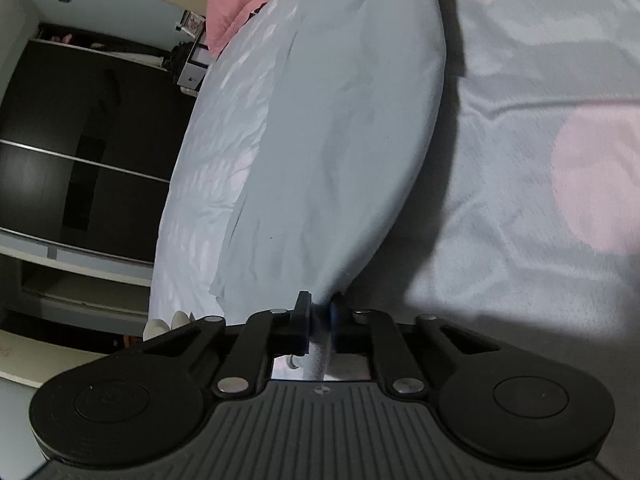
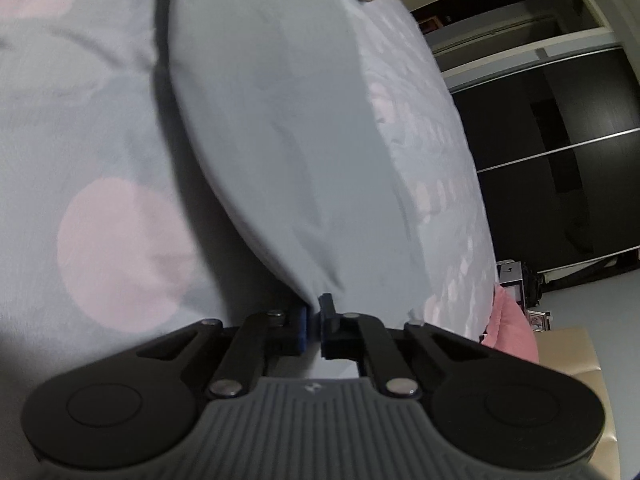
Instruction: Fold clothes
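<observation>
Left wrist view: the left hand-held gripper pinches a corner of the pale grey-blue cloth, which stretches toward 12 o'clock above the pink-dotted bed. The right hand-held gripper pinches another corner. Thin bites could slip, dropping the cloth.

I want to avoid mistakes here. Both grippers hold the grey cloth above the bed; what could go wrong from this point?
1. The left gripper and right gripper each pinch only a thin edge of the cloth, so it may slip out when pulled.
2. The cloth hangs loose over the bedspread; it may land creased, not flat.
3. The right view is blurred, so motion seems fast; the corners may end misaligned.
</observation>
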Action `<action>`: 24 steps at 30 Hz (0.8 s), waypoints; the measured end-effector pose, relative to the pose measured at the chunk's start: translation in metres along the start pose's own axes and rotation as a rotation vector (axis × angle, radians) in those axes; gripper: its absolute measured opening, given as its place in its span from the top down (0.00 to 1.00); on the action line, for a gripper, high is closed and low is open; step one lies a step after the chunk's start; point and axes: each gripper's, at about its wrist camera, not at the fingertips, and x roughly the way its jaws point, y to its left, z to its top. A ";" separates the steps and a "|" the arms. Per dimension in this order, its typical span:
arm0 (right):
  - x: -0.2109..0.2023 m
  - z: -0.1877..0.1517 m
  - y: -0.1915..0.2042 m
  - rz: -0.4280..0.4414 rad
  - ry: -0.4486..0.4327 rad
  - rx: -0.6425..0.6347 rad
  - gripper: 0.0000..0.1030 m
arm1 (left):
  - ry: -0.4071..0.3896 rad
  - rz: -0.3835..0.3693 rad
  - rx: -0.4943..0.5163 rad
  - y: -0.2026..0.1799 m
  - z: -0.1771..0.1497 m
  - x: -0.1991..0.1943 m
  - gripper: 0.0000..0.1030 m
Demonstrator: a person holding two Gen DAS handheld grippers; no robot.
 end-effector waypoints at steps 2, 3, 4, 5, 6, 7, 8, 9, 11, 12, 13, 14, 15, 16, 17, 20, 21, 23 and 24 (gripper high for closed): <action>-0.003 0.002 -0.011 -0.004 -0.007 0.017 0.97 | -0.009 -0.002 -0.009 0.011 0.000 -0.006 0.96; -0.007 0.003 -0.017 -0.007 -0.014 0.027 0.97 | -0.015 -0.003 -0.022 0.018 0.000 -0.010 0.97; -0.011 0.004 -0.022 -0.009 -0.020 0.033 0.97 | -0.019 -0.005 -0.044 0.025 0.000 -0.015 0.97; -0.016 0.004 -0.027 -0.010 -0.026 0.041 0.97 | -0.027 -0.009 -0.068 0.032 0.000 -0.021 0.97; -0.021 0.004 -0.033 -0.008 -0.032 0.054 0.97 | -0.033 -0.004 -0.081 0.038 -0.001 -0.027 0.97; -0.027 0.003 -0.039 -0.006 -0.037 0.066 0.97 | -0.035 0.000 -0.091 0.042 -0.001 -0.033 0.97; -0.033 0.003 -0.045 -0.002 -0.043 0.079 0.97 | -0.038 0.002 -0.101 0.046 -0.002 -0.039 0.97; -0.041 0.001 -0.048 0.011 -0.046 0.093 0.97 | -0.040 0.004 -0.110 0.050 -0.002 -0.045 0.97; -0.056 -0.002 -0.055 0.040 -0.054 0.118 0.97 | -0.051 -0.005 -0.134 0.056 -0.002 -0.060 0.97; -0.064 -0.004 -0.057 0.070 -0.059 0.117 0.97 | -0.057 -0.017 -0.142 0.056 -0.003 -0.067 0.97; -0.072 -0.006 -0.059 0.099 -0.063 0.115 0.97 | -0.062 -0.031 -0.148 0.055 -0.004 -0.075 0.97; -0.078 -0.008 -0.059 0.122 -0.068 0.108 0.97 | -0.067 -0.045 -0.155 0.055 -0.005 -0.082 0.97; -0.085 -0.010 -0.058 0.148 -0.072 0.102 0.97 | -0.072 -0.059 -0.162 0.054 -0.006 -0.090 0.97; -0.093 -0.013 -0.058 0.173 -0.077 0.097 0.97 | -0.077 -0.073 -0.168 0.054 -0.007 -0.097 0.97; -0.103 -0.017 -0.054 0.198 -0.081 0.099 0.97 | -0.082 -0.087 -0.175 0.053 -0.007 -0.104 0.97; -0.127 -0.030 -0.042 0.268 -0.084 0.114 0.97 | -0.093 -0.141 -0.196 0.049 -0.011 -0.123 0.97; -0.134 -0.034 -0.038 0.292 -0.083 0.121 0.97 | -0.091 -0.172 -0.203 0.046 -0.013 -0.127 0.97; -0.145 -0.041 -0.027 0.332 -0.076 0.122 0.97 | -0.069 -0.262 -0.208 0.034 -0.016 -0.130 0.97; -0.150 -0.046 -0.017 0.347 -0.067 0.109 0.97 | -0.056 -0.309 -0.210 0.027 -0.018 -0.131 0.97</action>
